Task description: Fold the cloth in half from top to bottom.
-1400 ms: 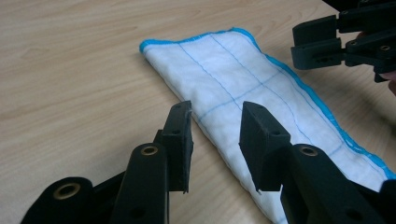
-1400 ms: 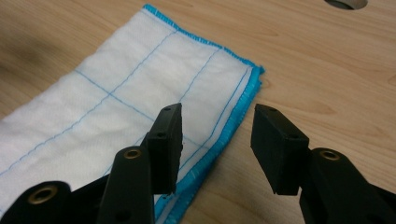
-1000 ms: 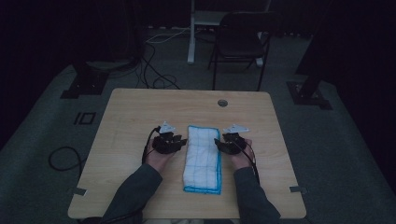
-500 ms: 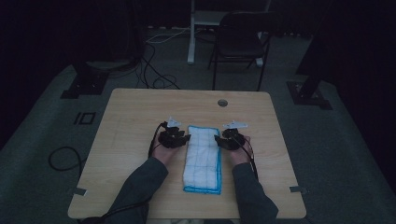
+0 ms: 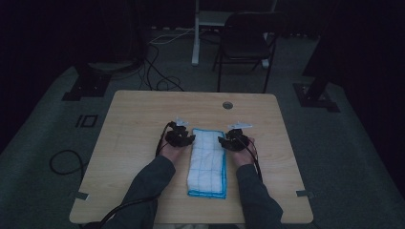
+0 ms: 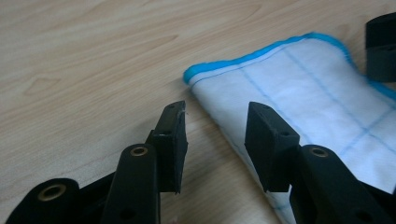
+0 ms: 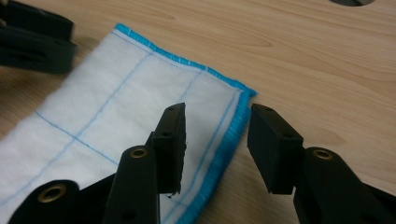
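We see a pale wooden table (image 5: 143, 114) standing on a dim grey floor (image 5: 344, 157), with a round hole (image 5: 227, 105) near its far edge. Behind it stand a black chair (image 5: 244, 45) and a white post (image 5: 196, 33), and cables (image 5: 157, 78) trail over the floor to the left. The room around is dark.

A folded white cloth (image 5: 207, 162) with a blue hem and a faint blue grid lies flat on the table, its long side running from the near edge towards the middle.

Both forearms in dark sleeves come in from the near edge, one on each side of the cloth, and we find the hands low over the table at the cloth's far end. The left gripper (image 6: 215, 135) points at the far left corner of the cloth; its jaws have just been opening, and now stand apart, one over bare wood and one over the cloth's folded edge, pressing on nothing. The right gripper (image 7: 215, 140) sits at the far right corner; its jaws stand apart and straddle the blue hem, one above the white weave and one above the wood, with no pad pressing on the cloth.
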### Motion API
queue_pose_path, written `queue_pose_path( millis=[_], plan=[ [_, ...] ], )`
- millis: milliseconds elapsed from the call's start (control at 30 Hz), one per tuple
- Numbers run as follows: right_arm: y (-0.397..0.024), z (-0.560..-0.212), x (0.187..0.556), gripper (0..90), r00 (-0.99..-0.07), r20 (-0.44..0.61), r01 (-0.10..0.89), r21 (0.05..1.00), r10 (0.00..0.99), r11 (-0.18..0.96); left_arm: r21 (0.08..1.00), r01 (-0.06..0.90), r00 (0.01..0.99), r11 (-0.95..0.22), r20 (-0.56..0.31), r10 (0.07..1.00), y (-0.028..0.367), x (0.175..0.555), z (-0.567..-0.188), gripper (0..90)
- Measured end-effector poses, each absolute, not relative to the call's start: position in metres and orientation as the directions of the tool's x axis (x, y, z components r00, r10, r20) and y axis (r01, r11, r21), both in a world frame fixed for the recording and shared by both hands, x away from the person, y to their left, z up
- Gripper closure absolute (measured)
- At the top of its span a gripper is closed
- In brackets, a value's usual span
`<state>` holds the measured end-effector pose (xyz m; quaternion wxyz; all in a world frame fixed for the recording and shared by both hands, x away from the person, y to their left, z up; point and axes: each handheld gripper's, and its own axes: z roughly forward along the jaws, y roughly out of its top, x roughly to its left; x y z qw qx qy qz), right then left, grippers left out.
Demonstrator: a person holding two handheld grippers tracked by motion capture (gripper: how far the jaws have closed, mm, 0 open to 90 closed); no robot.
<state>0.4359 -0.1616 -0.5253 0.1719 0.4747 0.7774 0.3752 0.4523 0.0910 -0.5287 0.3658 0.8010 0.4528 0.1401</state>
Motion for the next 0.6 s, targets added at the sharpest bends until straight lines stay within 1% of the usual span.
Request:
queue_pose_path(
  millis=[100, 367, 500, 600],
  plan=[
    [-0.161, -0.525, 0.442, 57.1, -0.483, 0.091, 0.617, 0.741, 0.871, 0.265, 0.706, 0.638, 0.543, -0.306, -0.132, 0.829, 0.090, 0.456, -0.532, 58.7],
    [-0.161, -0.529, 0.460, 56.8, -0.452, 0.127, 0.658, 0.716, 0.883, 0.234, 0.695, 0.661, 0.526, -0.282, -0.163, 0.835, 0.087, 0.463, -0.536, 55.8],
    [-0.161, -0.532, 0.467, 56.8, -0.430, 0.160, 0.682, 0.703, 0.889, 0.204, 0.693, 0.663, 0.525, -0.283, -0.161, 0.836, 0.083, 0.467, -0.536, 55.1],
    [-0.160, -0.533, 0.468, 56.6, -0.423, 0.146, 0.686, 0.697, 0.894, 0.211, 0.690, 0.665, 0.522, -0.285, -0.157, 0.838, 0.079, 0.470, -0.536, 54.3]
  ],
)
